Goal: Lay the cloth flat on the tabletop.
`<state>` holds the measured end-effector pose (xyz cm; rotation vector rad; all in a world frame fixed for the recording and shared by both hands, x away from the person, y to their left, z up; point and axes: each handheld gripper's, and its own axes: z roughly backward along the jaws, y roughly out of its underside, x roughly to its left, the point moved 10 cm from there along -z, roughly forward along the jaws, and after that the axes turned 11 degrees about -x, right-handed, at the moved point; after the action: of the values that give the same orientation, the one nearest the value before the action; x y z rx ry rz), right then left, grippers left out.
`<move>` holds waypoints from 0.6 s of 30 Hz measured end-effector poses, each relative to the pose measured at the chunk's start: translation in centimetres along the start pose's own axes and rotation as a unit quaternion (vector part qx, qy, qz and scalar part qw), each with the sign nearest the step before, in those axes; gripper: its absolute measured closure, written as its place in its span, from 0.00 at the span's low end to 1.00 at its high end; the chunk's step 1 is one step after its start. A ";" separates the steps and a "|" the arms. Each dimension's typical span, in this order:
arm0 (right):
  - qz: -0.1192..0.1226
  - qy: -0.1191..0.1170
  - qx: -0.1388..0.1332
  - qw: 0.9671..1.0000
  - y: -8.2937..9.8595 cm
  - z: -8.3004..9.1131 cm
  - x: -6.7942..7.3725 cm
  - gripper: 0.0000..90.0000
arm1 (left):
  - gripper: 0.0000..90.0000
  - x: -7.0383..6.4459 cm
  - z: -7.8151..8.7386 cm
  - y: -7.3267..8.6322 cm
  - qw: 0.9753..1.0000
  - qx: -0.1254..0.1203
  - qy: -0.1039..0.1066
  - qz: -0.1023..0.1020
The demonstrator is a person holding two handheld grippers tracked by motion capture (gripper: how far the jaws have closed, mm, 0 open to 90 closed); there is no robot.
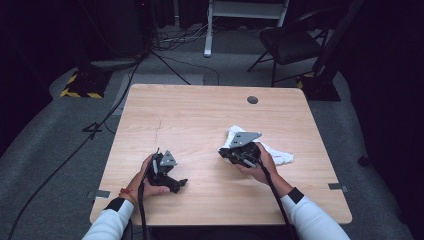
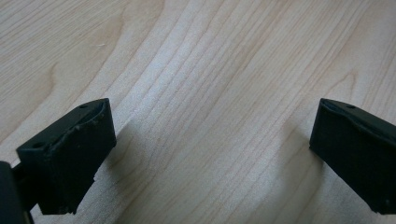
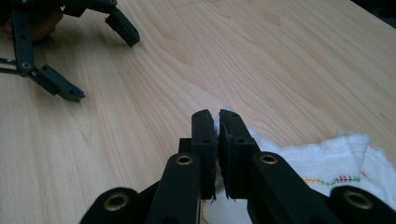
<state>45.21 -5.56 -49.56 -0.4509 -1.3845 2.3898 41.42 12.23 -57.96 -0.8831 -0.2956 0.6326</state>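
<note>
In the high view the wooden surface (image 1: 200,125) fills the middle of the frame. The cloth (image 1: 280,156), white and crumpled, lies right of centre, partly under the right hand-held gripper (image 1: 225,152). That gripper sits just left of the cloth's middle, held by the right hand (image 1: 260,167), with its tip pointing toward the left of the frame. The left hand-held gripper (image 1: 180,184) is in the lower left part of the surface, held by the left hand (image 1: 147,182), well apart from the cloth.

In the right gripper view the right hand-held gripper (image 3: 217,122) rises from the bottom centre with its jaws pressed together on a fold of the cloth (image 3: 336,161), a sliver of white showing between them. The cloth spreads to the lower right of that frame and carries a line of coloured stitching. The left hand-held gripper (image 3: 100,65) appears in the upper left there, its jaws spread wide above the bare wood.

In the left gripper view the left hand-held gripper (image 2: 210,144) has one jaw at the lower left and the other at the right edge, far apart, with only wood grain of the surface (image 2: 210,70) between them.
</note>
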 end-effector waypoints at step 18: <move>-0.010 -0.009 -0.002 1.000 -0.6 -2.1 1.4 0.76 | 0.01 0.0 0.0 0.0 1.000 0.000 0.000 0.001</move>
<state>44.98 -3.08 -50.11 -0.4153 -1.3947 2.3803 41.38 12.22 -57.96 -0.8829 -0.2952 0.6337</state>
